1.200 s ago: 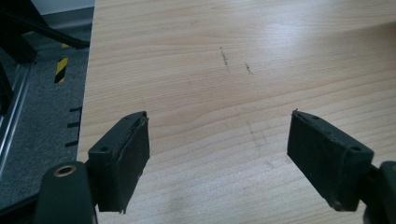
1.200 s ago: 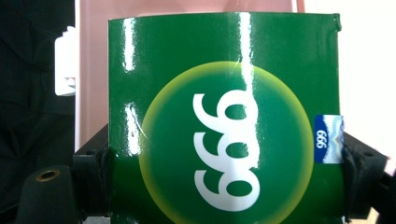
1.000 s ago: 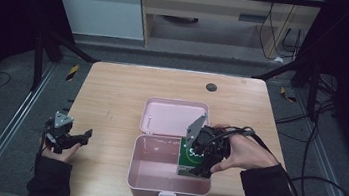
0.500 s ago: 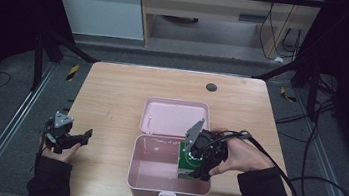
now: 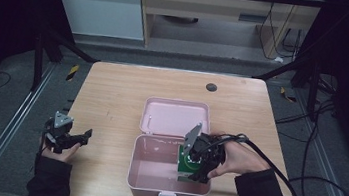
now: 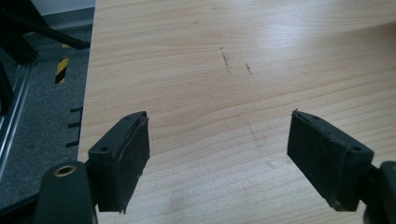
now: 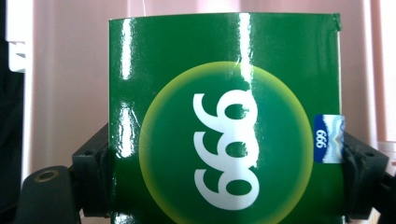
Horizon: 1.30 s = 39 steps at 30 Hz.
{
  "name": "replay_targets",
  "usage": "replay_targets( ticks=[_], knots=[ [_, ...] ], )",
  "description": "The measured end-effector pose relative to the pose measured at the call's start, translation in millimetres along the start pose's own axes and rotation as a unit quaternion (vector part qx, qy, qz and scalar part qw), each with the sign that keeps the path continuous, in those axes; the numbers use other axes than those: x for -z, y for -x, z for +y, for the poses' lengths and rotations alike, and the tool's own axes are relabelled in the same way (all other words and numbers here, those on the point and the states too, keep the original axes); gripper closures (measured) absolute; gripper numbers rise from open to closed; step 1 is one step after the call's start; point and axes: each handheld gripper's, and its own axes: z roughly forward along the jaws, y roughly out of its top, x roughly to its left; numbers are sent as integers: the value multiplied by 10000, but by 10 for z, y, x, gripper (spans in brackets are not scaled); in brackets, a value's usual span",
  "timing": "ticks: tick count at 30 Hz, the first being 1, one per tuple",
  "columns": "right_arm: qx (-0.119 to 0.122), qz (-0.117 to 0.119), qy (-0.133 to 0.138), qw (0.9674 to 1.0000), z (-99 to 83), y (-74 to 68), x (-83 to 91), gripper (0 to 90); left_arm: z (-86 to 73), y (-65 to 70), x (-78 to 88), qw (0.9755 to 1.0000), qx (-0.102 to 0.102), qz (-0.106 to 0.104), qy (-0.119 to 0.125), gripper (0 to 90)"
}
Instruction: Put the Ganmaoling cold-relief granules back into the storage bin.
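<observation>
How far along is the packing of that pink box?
Done: the pink box lies open on the table. In hand: the right gripper clamps a green carton, lowered inside the box. Left: releasing it and closing the lid. The left gripper waits open.

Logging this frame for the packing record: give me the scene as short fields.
held item: green box printed 999
holder: right tool, jaws clamped on the box's two sides
container: pink case, lid open
box position: over the case's right part
left tool: open, nothing between jaws, above the wooden table
</observation>
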Motion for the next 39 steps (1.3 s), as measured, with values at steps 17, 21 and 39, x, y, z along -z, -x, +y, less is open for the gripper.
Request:
replay_targets(
  ticks=[17,21,39],
  knots=[
    [-82,58,-96,9999,-55,29,-175,146,0,-1,0,10000,-4,-4,0,202],
    [-27,47,-148,9999,-56,35,-201,144,0,-2,2,10000,-1,-4,5,202],
    [-284,-207,271,9990,-105,46,47,127,4,1,4,10000,5,-25,7,205]
  ],
)
